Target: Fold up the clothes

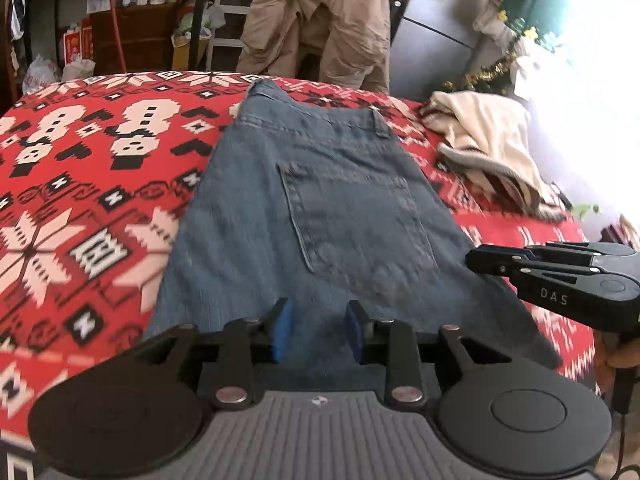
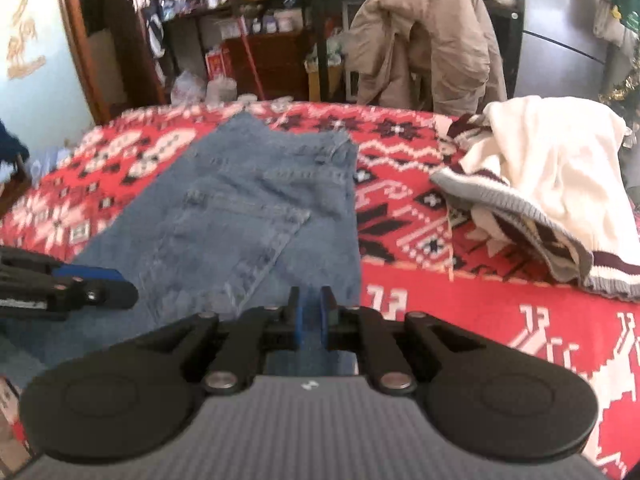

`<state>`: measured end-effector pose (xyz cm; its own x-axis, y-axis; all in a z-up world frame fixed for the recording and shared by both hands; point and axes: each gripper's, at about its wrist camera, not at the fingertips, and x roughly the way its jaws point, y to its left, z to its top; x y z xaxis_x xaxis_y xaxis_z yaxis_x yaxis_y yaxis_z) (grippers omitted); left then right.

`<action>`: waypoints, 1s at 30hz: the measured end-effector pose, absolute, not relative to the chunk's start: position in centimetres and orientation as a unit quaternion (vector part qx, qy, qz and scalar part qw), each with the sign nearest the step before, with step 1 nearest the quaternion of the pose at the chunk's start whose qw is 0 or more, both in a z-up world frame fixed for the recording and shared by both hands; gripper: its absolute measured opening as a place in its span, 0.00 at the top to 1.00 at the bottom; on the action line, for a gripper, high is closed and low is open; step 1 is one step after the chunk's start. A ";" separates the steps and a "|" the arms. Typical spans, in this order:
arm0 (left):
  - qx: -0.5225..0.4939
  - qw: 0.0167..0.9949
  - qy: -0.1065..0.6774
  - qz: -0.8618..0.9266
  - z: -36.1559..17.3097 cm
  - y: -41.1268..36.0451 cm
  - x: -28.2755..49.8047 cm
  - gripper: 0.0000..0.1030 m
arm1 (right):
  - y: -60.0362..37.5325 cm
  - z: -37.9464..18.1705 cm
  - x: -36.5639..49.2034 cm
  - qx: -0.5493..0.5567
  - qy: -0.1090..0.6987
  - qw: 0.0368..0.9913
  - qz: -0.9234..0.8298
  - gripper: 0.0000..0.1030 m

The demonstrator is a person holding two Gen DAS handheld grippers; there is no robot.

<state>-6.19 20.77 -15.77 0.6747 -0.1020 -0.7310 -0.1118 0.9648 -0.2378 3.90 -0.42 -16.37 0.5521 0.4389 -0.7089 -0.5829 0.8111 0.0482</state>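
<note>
- The jeans (image 1: 320, 216) lie flat on the red blanket (image 1: 80, 168), long axis running away from both grippers, waistband at the far end.
- The white sweater (image 2: 540, 184) sits heaped right of the jeans.
- The left gripper (image 1: 320, 330) hangs parted, empty, above the jeans' near end.
- The right gripper (image 2: 312, 318) stands nearly closed by their right edge; grasp unclear.

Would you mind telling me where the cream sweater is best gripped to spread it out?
I'd take the cream sweater by its striped ribbed hem, coming from the near edge of the table. It lies crumpled, and that hem hangs nearest and exposed, giving a firm band to pinch.
</note>
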 end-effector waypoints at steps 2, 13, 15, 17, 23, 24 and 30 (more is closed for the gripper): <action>-0.126 0.906 0.403 0.001 -15.8 20.0 -7.3 0.67 | -1.6 -16.7 2.7 -0.098 0.368 0.878 0.289 0.92; -0.128 0.902 0.412 -0.026 -15.6 17.3 -10.0 0.61 | -9.0 -15.9 -2.5 -0.023 0.385 0.888 0.252 0.86; -0.125 0.903 0.410 -0.028 -15.6 16.9 -10.4 0.61 | -9.9 -15.4 -2.9 0.018 0.382 0.888 0.256 0.86; -0.122 0.903 0.410 -0.026 -15.6 16.6 -10.4 0.61 | -9.6 -14.8 -3.2 0.027 0.368 0.893 0.259 0.85; -0.129 0.904 0.407 -0.034 -15.5 16.5 -10.7 0.61 | -5.7 -15.6 -3.2 -0.055 0.360 0.887 0.283 0.86; -0.131 0.903 0.407 -0.034 -15.5 16.7 -10.9 0.61 | -5.7 -16.0 -3.3 -0.066 0.359 0.888 0.279 0.86; -0.136 0.908 0.396 -0.029 -14.8 17.6 -11.6 0.61 | -6.6 -16.0 -3.7 -0.076 0.357 0.892 0.265 0.86</action>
